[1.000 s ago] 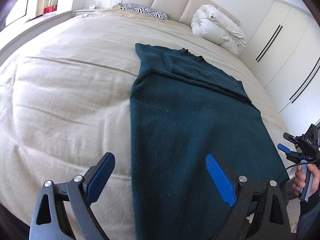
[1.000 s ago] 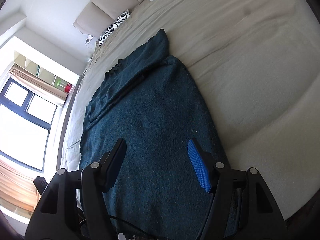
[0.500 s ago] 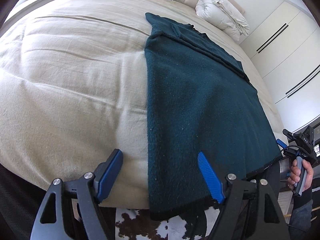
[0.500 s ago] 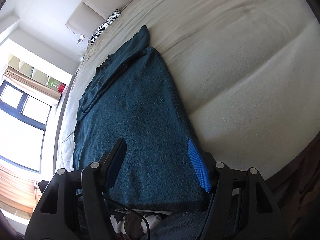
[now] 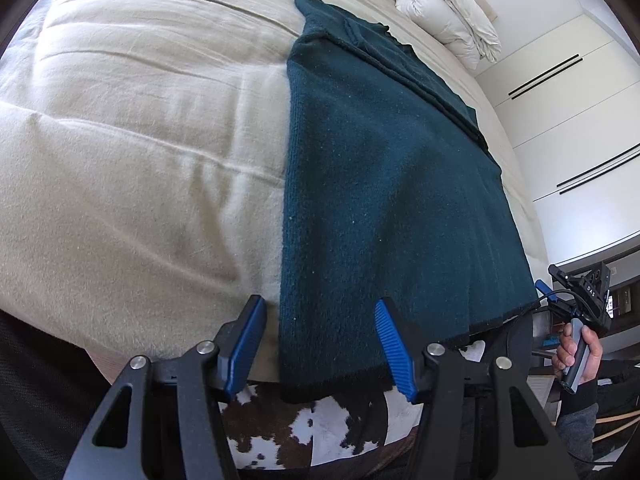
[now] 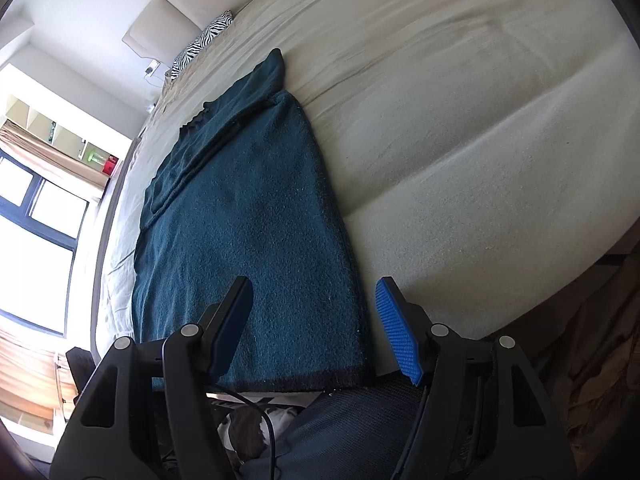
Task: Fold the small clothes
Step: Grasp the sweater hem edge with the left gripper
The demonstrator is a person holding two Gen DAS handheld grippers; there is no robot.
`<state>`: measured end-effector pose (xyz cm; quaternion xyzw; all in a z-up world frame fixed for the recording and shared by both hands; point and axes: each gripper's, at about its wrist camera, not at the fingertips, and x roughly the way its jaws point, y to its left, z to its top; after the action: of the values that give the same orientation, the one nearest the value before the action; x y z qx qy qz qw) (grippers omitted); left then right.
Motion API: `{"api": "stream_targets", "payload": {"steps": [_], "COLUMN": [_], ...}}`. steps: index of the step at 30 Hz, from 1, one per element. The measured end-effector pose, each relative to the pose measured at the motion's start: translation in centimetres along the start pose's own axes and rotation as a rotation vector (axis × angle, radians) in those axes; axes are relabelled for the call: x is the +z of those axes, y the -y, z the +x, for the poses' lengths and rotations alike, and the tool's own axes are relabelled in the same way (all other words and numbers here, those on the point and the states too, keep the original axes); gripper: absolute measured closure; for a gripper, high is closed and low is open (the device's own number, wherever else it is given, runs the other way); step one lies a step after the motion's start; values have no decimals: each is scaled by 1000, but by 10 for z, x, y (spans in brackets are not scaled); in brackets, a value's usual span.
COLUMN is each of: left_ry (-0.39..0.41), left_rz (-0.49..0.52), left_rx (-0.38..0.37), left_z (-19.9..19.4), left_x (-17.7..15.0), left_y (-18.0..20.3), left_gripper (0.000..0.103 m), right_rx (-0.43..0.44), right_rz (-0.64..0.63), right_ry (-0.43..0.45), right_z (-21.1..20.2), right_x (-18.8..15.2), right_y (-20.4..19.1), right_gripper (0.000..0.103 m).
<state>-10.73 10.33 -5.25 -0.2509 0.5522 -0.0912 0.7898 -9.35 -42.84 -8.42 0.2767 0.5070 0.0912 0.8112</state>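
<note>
A dark teal knitted garment (image 5: pixel 380 184) lies flat on the beige bed (image 5: pixel 140 140), its sleeves folded in at the far end and its hem hanging over the near bed edge. It also shows in the right wrist view (image 6: pixel 248 232). My left gripper (image 5: pixel 320 340) is open and empty, straddling the hem's left corner just above it. My right gripper (image 6: pixel 314 320) is open and empty over the hem's right corner; it also shows at the right of the left wrist view (image 5: pixel 576 300), held in a hand.
A rolled white duvet (image 5: pixel 452 12) and a zebra pillow (image 6: pixel 204 40) lie at the headboard. White wardrobes (image 5: pixel 580 120) stand to the right, a window (image 6: pixel 36 224) to the left. A cowhide rug (image 5: pixel 320 424) lies below the bed edge.
Both grippers have drawn back toward the foot of the bed and lowered, from over the garment's middle to its hanging hem. Both stay open.
</note>
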Motion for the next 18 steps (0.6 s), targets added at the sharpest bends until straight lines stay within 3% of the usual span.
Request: {"api": "stream_targets", "payload": {"steps": [2,5,12,18], "left_ry": [8,-3,-53,-71], "left_rz": [-6,-49,7,-9], "left_rx": [18,-3,-5,-29], "left_z": [0,1,4,5], "left_x": [1,4,5,6], "left_y": [-3,-15,-5,-7], "left_gripper": [64,82,83,80], "right_rx": [-18,-51,-75,-53], "right_rz": [1,-7,-22,-20], "right_ry": [0,-12,-73,-122], "right_z": [-5,-12,-11,4], "right_x": [1,0,-4,-3], "right_y": [4,7,16,19], "right_gripper": [40,40,40,40]}}
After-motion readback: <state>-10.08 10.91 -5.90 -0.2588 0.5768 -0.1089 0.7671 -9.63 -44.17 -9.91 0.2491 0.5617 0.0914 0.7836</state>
